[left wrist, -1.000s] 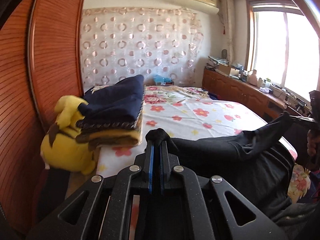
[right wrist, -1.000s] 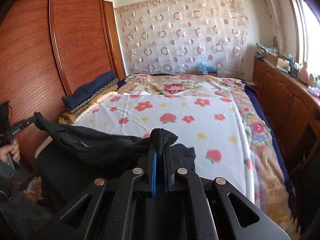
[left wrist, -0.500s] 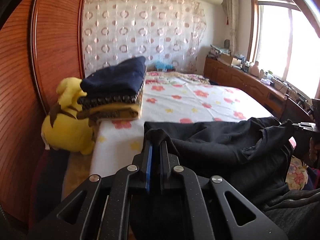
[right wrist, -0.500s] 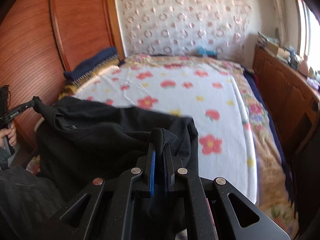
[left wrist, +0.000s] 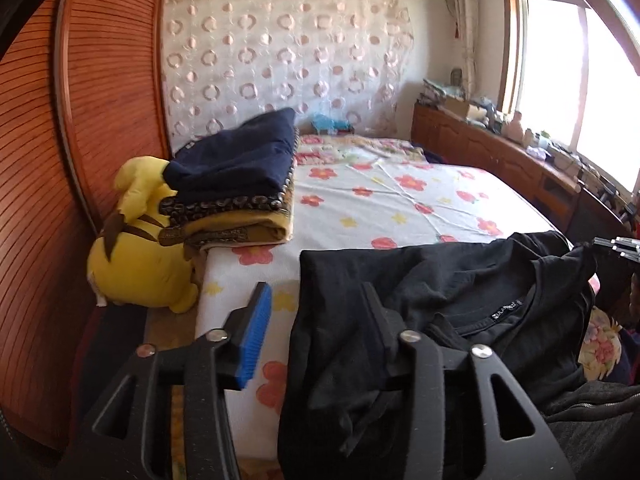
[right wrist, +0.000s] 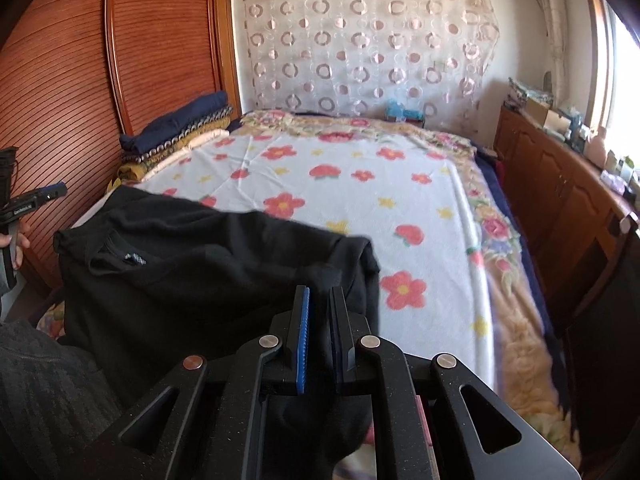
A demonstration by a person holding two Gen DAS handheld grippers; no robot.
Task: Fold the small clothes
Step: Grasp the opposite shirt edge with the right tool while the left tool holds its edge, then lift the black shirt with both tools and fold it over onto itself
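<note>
A black shirt point(left wrist: 440, 280) lies spread across the near edge of the flowered bed point(left wrist: 400, 208), neck label up. My left gripper point(left wrist: 316, 312) hangs over the shirt's left edge. Its jaws are opening: the blue pad point(left wrist: 256, 320) stands clear over the sheet and black cloth drapes over the other finger, unpinched. In the right wrist view the shirt point(right wrist: 200, 260) fills the near left. My right gripper point(right wrist: 320, 332) sits at its right corner, jaws opening a little, with cloth lying loose between the pads. The far left of that view shows the left gripper point(right wrist: 40, 196) in a hand.
A stack of folded blankets point(left wrist: 240, 184) lies at the bed's left edge, with a yellow plush toy point(left wrist: 136, 260) beside it against the wooden wardrobe point(left wrist: 60, 160). A low wooden cabinet point(right wrist: 560, 184) with clutter runs under the window on the right. The sheet beyond the shirt is flat.
The shirt, held stretched between both grippers, has come down flat onto the bed. The left jaws have opened and let go of its corner. The right jaws have parted slightly.
</note>
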